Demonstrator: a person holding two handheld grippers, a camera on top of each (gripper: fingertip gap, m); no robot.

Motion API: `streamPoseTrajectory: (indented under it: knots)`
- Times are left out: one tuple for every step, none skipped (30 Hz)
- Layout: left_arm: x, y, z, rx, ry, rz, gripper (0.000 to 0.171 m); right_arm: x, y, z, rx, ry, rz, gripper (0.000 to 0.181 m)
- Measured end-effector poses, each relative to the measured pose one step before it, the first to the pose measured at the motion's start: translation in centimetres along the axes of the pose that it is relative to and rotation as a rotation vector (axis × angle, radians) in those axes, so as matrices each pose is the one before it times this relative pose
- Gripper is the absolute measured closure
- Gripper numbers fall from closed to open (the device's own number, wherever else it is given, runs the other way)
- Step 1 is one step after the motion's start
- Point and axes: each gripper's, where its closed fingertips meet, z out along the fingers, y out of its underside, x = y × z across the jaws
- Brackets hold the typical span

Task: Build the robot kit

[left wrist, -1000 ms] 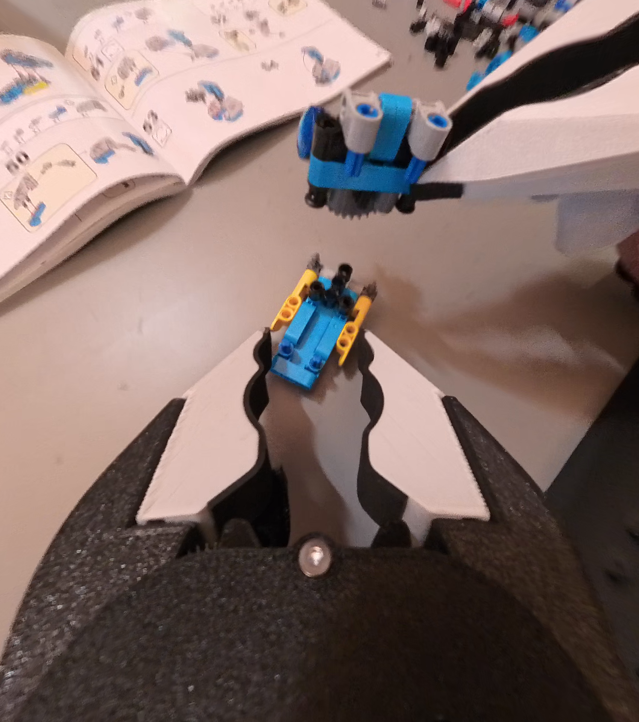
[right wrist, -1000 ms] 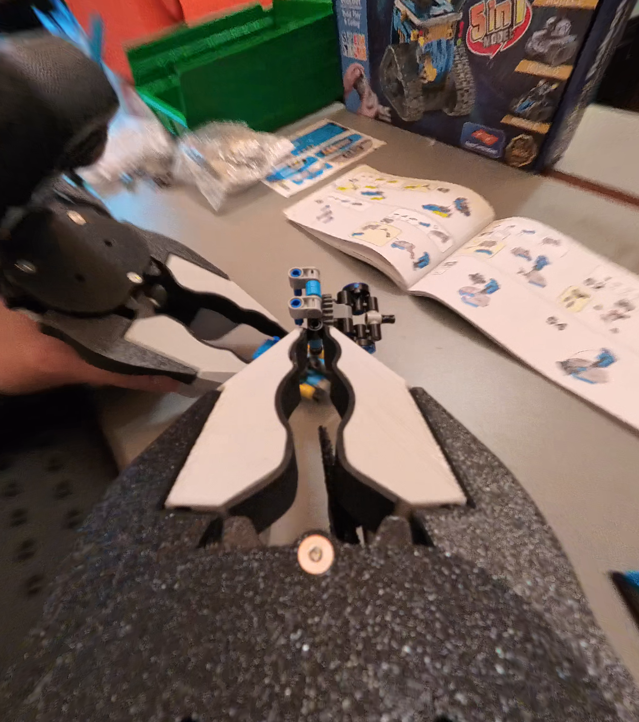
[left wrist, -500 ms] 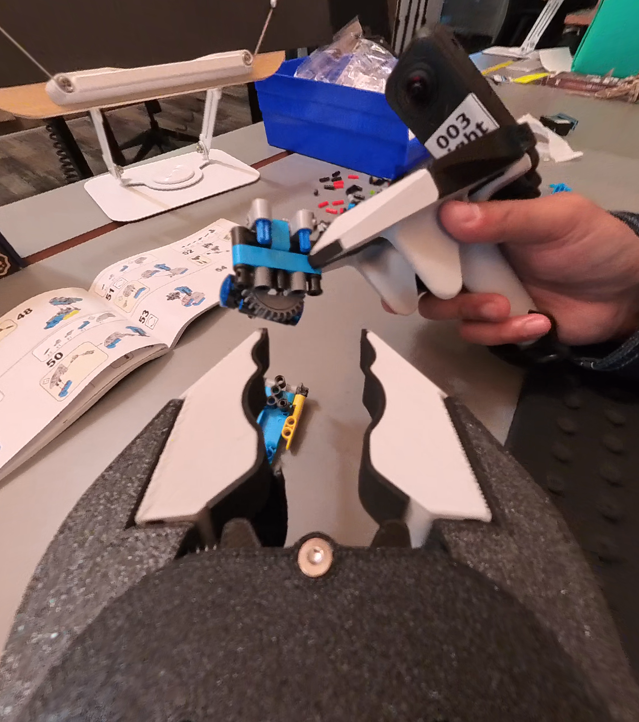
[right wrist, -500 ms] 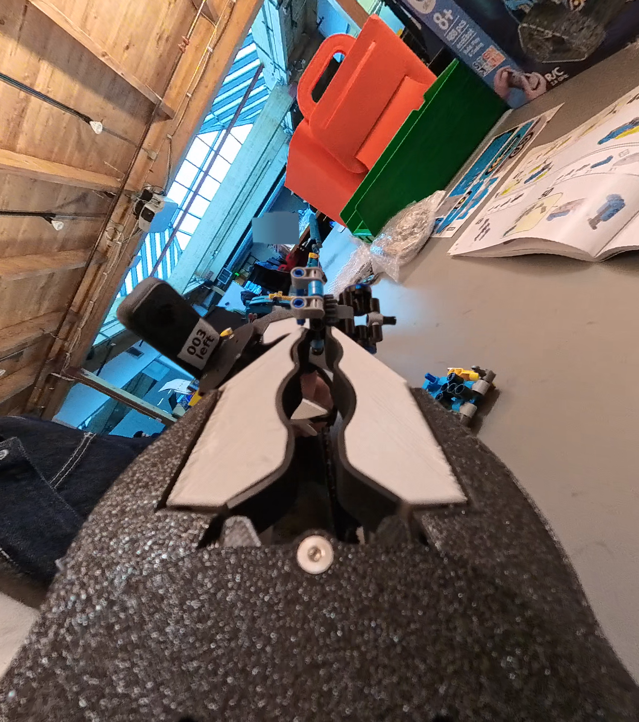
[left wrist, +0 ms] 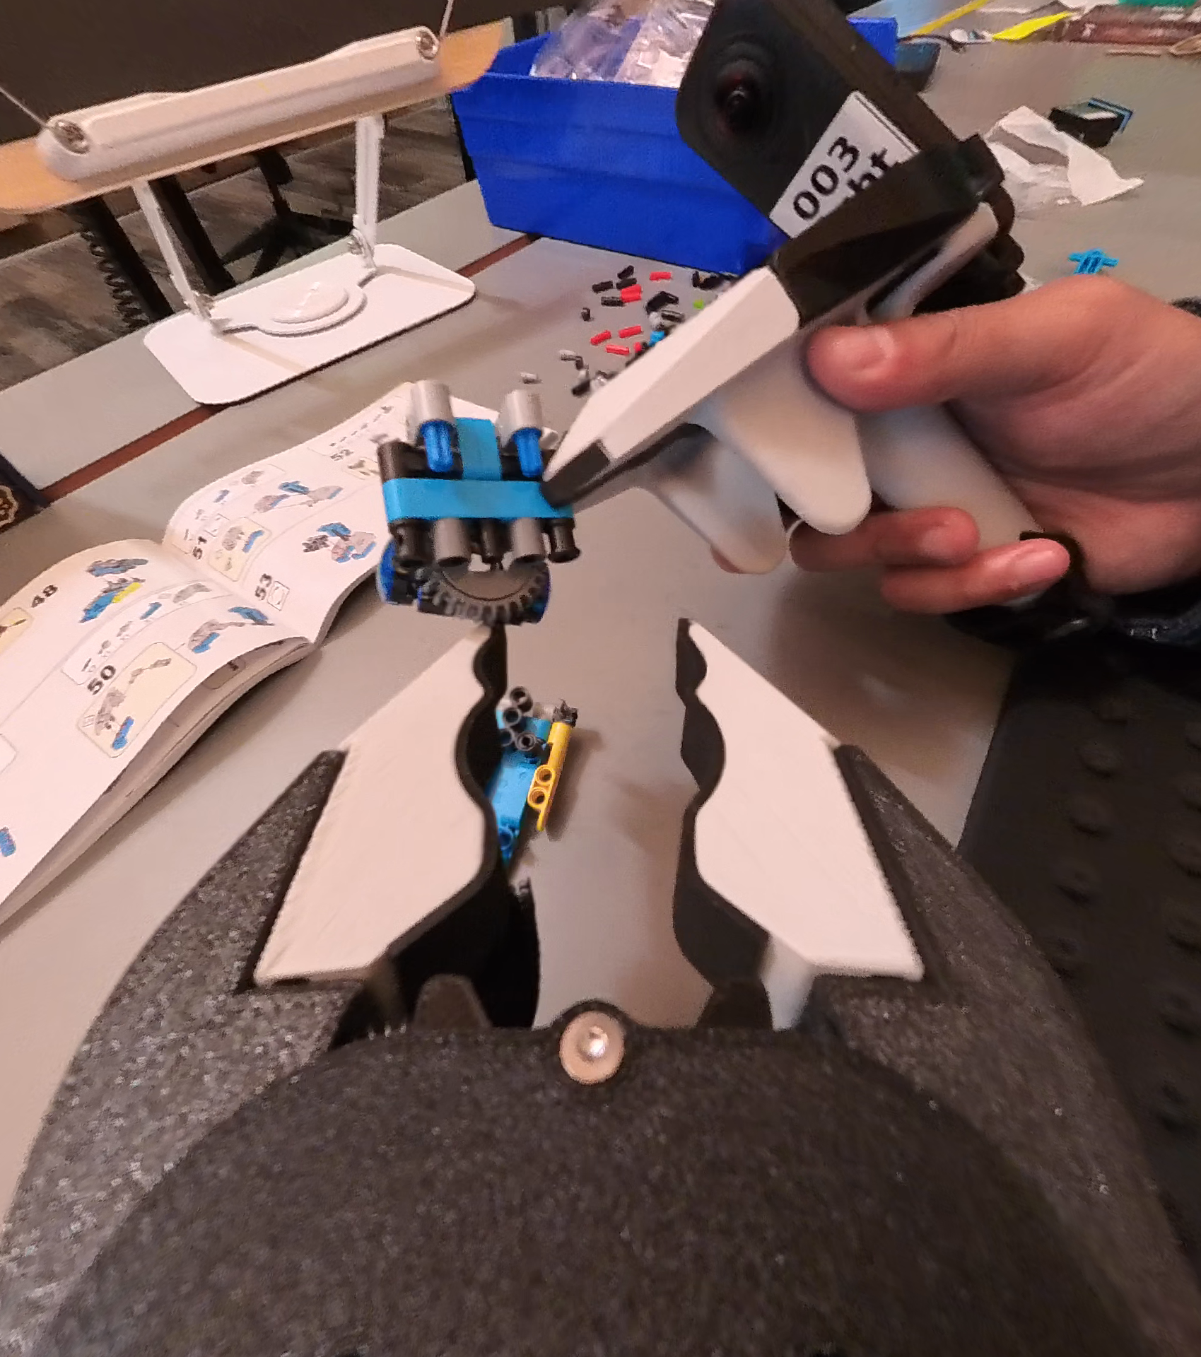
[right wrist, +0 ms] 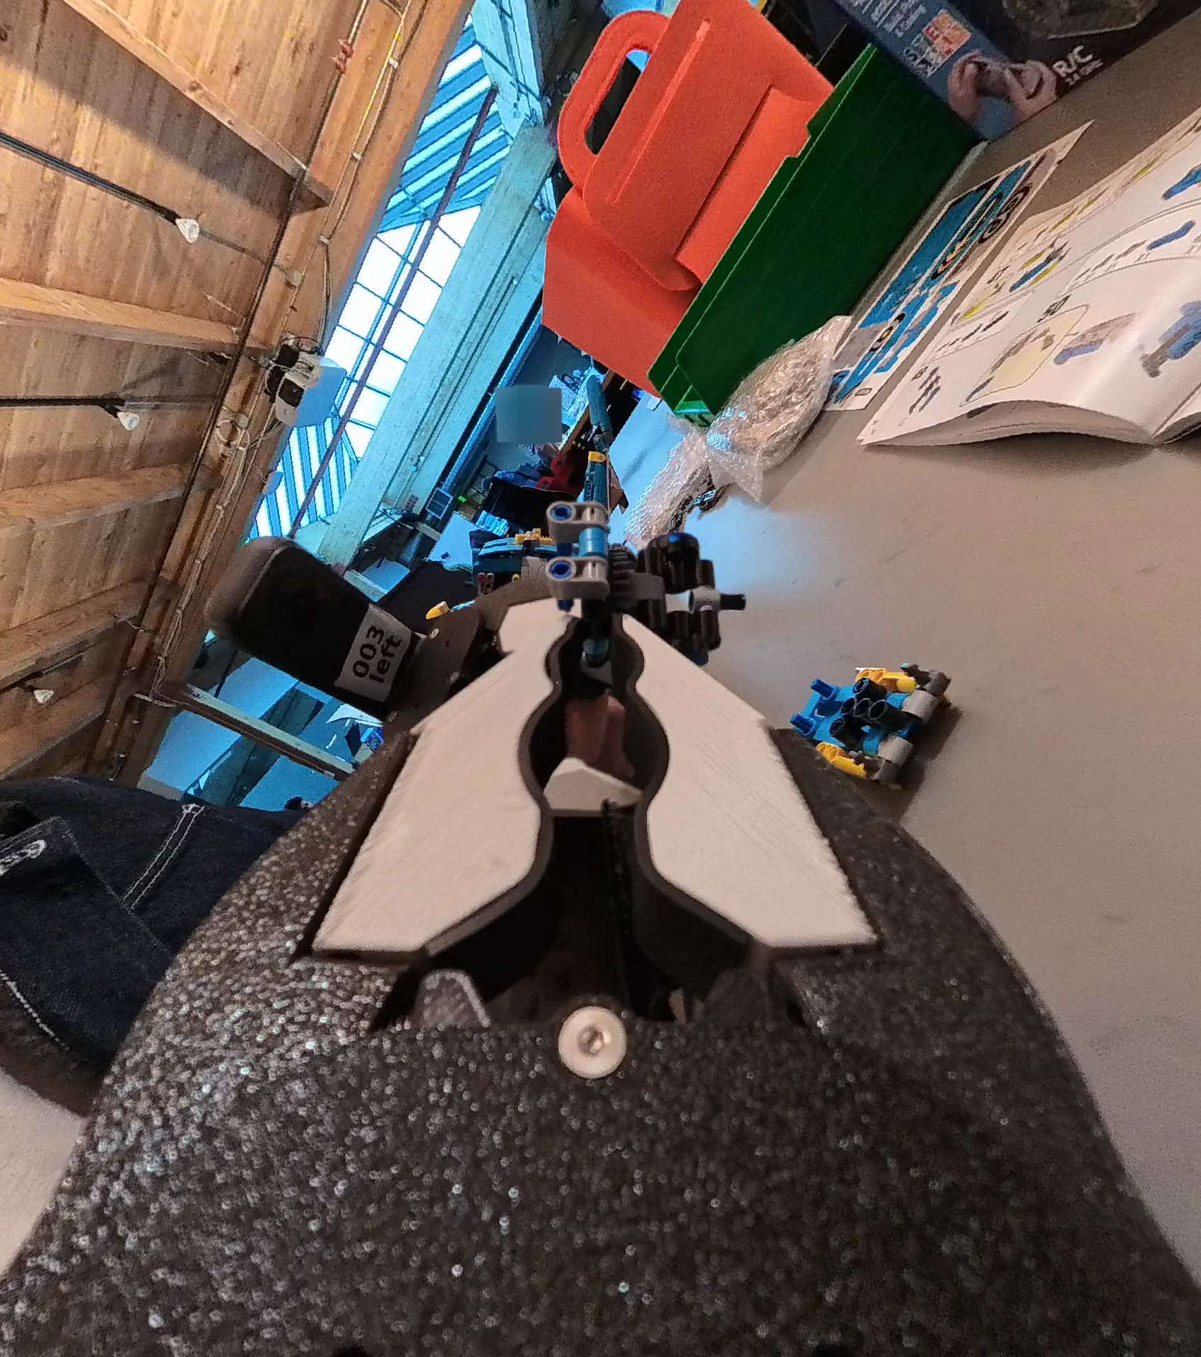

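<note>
My right gripper (right wrist: 591, 624) is shut on a blue, grey and black brick assembly with a black gear (right wrist: 604, 573) and holds it in the air, rolled on its side. In the left wrist view that assembly (left wrist: 476, 518) hangs just beyond my left fingertips, pinched by the right gripper (left wrist: 557, 485). My left gripper (left wrist: 588, 646) is open and empty above the grey table (left wrist: 766, 661). A small blue and yellow brick assembly (left wrist: 535, 764) lies on the table between and below my left fingers, partly hidden by the left finger. It also shows in the right wrist view (right wrist: 872, 716).
An open instruction booklet (left wrist: 105, 661) lies left, also in the right wrist view (right wrist: 1111, 294). A blue bin (left wrist: 604, 154), small loose parts (left wrist: 626, 323) and a white stand (left wrist: 303, 316) are behind. A black dotted mat (left wrist: 1133, 844) is right. Green (right wrist: 788, 242) and orange (right wrist: 656, 183) containers and plastic bags (right wrist: 766, 418) stand farther off. My left and right fingertips are right by each other.
Both grippers have tilted up from the table. The right gripper lifted and rolled sideways with the gear assembly. The left gripper drew back, so the small assembly sits lower between its fingers.
</note>
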Motion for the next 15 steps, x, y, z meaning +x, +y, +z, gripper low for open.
streamPoseTrajectory:
  knots:
    - [-0.021,0.058,0.043,-0.00476,-0.0067,0.0061,0.125,-0.004,0.004,-0.013,0.0001,-0.0036,0.0048,0.175]
    - [-0.186,0.001,-0.017,-0.00018,-0.0145,0.0071,0.124,-0.001,0.058,0.048,-0.0029,-0.0022,0.0033,0.175]
    - [-0.048,-0.015,-0.046,0.00255,0.0000,-0.0011,0.124,0.000,0.026,0.019,-0.0005,0.0006,-0.0002,0.174]
    - [0.036,-0.067,-0.044,0.00414,0.0084,-0.0116,0.124,-0.011,-0.004,0.001,-0.0004,0.0017,-0.0028,0.174]
    - [-0.108,-0.132,-0.091,0.00695,0.0006,-0.0125,0.124,-0.003,0.018,0.002,-0.0018,0.0003,-0.0014,0.174]
    - [-0.219,-0.127,-0.106,0.00857,-0.0069,-0.0085,0.124,-0.015,0.065,0.033,-0.0039,-0.0022,0.0026,0.174]
    - [-0.227,-0.131,-0.102,0.00844,-0.0077,-0.0064,0.124,0.005,0.096,0.039,-0.0037,-0.0033,0.0063,0.175]
    - [-0.139,-0.142,-0.109,0.00841,-0.0031,-0.0068,0.124,-0.037,0.103,0.064,-0.0045,-0.0064,0.0067,0.174]
    - [-0.035,-0.154,-0.081,0.00903,0.0014,-0.0062,0.123,-0.108,0.094,0.076,-0.0044,-0.0089,0.0059,0.174]
    - [0.009,-0.135,-0.063,0.00734,0.0014,-0.0015,0.122,-0.087,0.075,0.052,-0.0036,-0.0069,0.0040,0.174]
    - [-0.010,-0.073,-0.029,0.00336,-0.0019,0.0031,0.121,-0.056,0.019,0.030,-0.0008,-0.0039,0.0015,0.174]
    - [-0.022,0.010,0.007,-0.00053,-0.0047,0.0053,0.121,-0.014,0.037,0.012,-0.0021,-0.0007,0.0003,0.174]
    - [-0.057,0.044,0.025,-0.00248,-0.0078,0.0091,0.121,0.034,0.055,0.013,-0.0034,0.0006,0.0012,0.174]
    - [-0.079,-0.030,-0.011,0.00068,-0.0115,0.0149,0.121,-0.022,0.078,0.036,-0.0042,-0.0038,0.0047,0.174]
    - [-0.107,-0.135,-0.054,0.00745,-0.0151,0.0184,0.119,-0.042,0.046,0.024,-0.0012,-0.0043,0.0036,0.174]
